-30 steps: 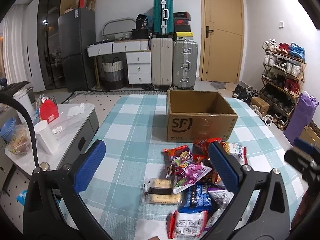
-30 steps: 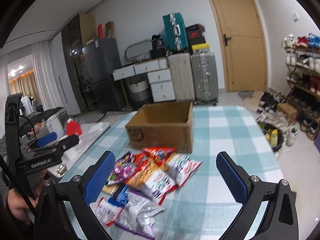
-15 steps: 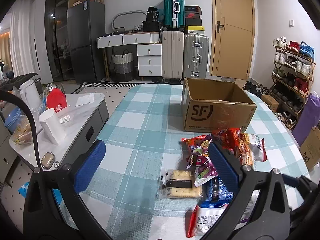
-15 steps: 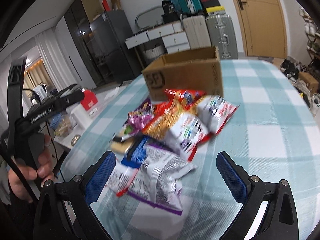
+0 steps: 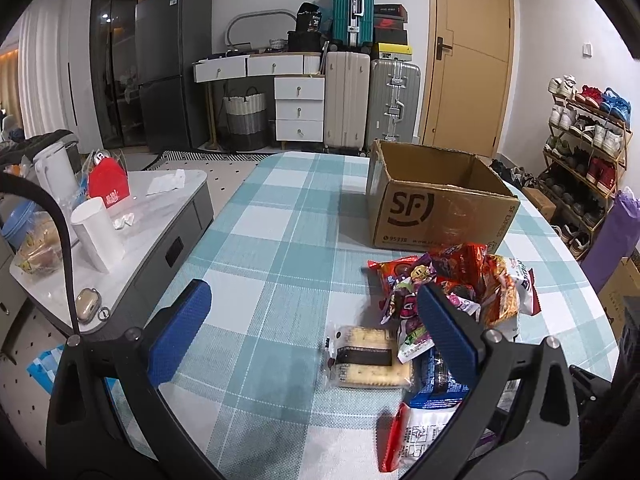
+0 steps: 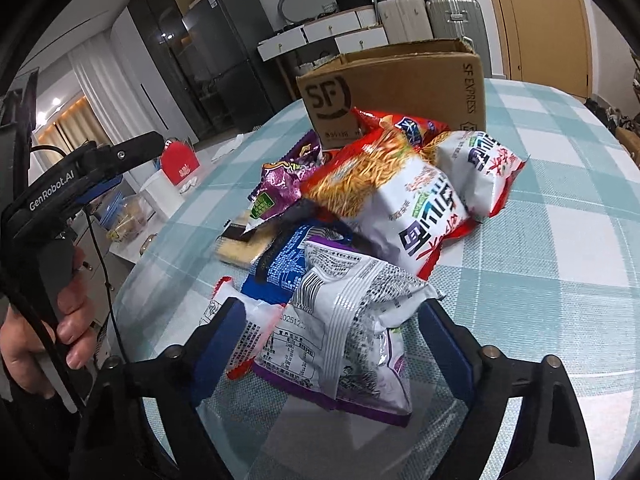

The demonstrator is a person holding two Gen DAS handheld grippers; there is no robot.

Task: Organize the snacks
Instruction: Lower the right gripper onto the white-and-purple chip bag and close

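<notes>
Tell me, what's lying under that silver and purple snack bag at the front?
The silver and purple bag rests partly on a blue packet and overlaps a white, red-edged one. Anything else beneath it is covered, so I cannot tell.

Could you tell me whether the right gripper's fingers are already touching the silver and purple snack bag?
Cannot tell. In the right wrist view the open right gripper straddles the silver and purple snack bag, whose edges overlap both fingers, hiding any gap.

Even indoor light, soft shadows on the table, warm glow at far left, heavy fisheye bending, black vignette corners, slight motion blur across right wrist view, glare on silver packet
</notes>
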